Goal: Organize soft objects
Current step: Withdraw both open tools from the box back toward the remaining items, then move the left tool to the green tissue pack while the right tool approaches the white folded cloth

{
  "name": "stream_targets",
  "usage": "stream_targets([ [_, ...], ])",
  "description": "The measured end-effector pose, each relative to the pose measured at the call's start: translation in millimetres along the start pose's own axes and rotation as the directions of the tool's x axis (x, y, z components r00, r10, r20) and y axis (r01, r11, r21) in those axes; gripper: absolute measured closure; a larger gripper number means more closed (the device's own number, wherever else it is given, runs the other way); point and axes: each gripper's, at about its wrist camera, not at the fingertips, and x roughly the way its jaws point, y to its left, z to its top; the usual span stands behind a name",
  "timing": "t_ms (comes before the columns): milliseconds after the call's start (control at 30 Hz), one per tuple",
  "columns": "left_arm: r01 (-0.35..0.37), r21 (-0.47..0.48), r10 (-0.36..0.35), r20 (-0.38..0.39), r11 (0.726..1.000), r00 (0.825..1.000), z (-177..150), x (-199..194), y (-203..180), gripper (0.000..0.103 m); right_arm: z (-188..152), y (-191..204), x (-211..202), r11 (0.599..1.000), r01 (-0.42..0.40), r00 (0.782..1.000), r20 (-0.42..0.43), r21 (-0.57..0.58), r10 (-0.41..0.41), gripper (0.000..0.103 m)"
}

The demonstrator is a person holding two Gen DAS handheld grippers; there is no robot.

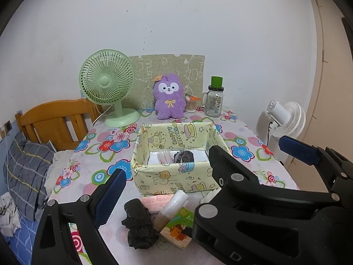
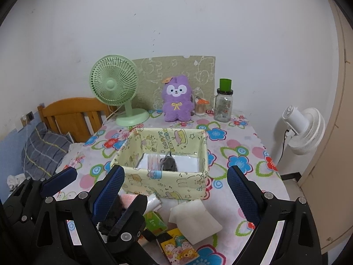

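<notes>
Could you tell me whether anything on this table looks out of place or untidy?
Yes: a crumpled black cloth, a roll of clear plastic bags, a white foam pad and small printed packets lie jumbled in front of the yellow cartoon-print fabric box, which is mostly unfilled.

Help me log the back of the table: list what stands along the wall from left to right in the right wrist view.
Green desk fan → purple plush toy → small jar of sticks → glass mug jar with a green cap. The patterned board leaning behind them overlaps several, so it is left out.
</notes>
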Motion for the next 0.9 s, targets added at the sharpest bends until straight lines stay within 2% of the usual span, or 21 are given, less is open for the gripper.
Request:
stream_targets([
  [667, 0.012, 0.015, -0.013, 0.005, 1.0, 1.0, -25.3, 2.0, -6.6, 0.006, -30.2, -5.2, 1.6, 1.0, -0.008, 1.0, 0.003, -0.005, 0.008, 0.007],
  [900, 0.028, 0.019, -0.028, -0.011, 0.999, 1.0, -35.0, 12.6, -10.1, 0.006, -41.9, -11.1, 12.9, 1.0, -0.011, 1.0, -0.026, -0.001, 0.011, 0.007],
])
